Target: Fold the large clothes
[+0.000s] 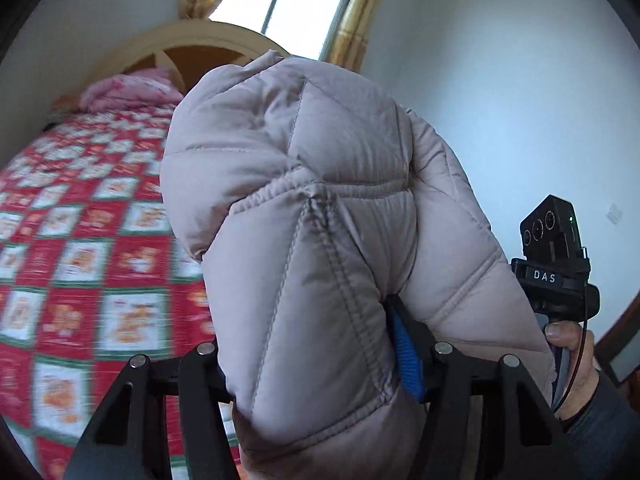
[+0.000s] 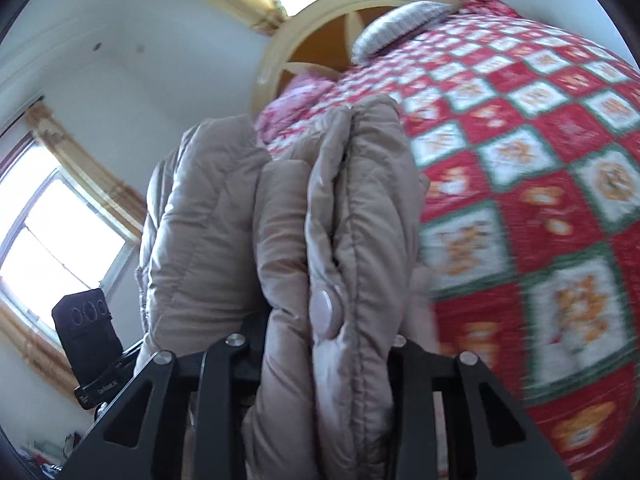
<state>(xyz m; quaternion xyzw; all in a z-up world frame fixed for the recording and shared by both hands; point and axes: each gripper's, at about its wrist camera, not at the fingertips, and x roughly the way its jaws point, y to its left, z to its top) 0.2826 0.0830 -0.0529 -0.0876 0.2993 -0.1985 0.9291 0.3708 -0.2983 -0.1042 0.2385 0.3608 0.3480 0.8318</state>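
A beige quilted puffer jacket (image 1: 320, 216) fills the middle of the left wrist view, bunched and lifted off the bed. My left gripper (image 1: 316, 364) is shut on a thick fold of it; a blue finger pad (image 1: 406, 356) shows at the fabric's right edge. In the right wrist view the same jacket (image 2: 340, 240) hangs in several folds with a round snap button (image 2: 324, 312) facing the camera. My right gripper (image 2: 320, 364) is shut on these folds. The right gripper's body (image 1: 556, 264) and the hand holding it show at the right of the left wrist view.
A bed with a red, white and green checked quilt (image 1: 80, 240) lies below, also in the right wrist view (image 2: 540, 200). A pink blanket (image 1: 128, 92), a pillow (image 2: 400, 24) and a curved wooden headboard (image 1: 208, 44) stand at the head. Windows with gold curtains (image 1: 360, 12) are behind.
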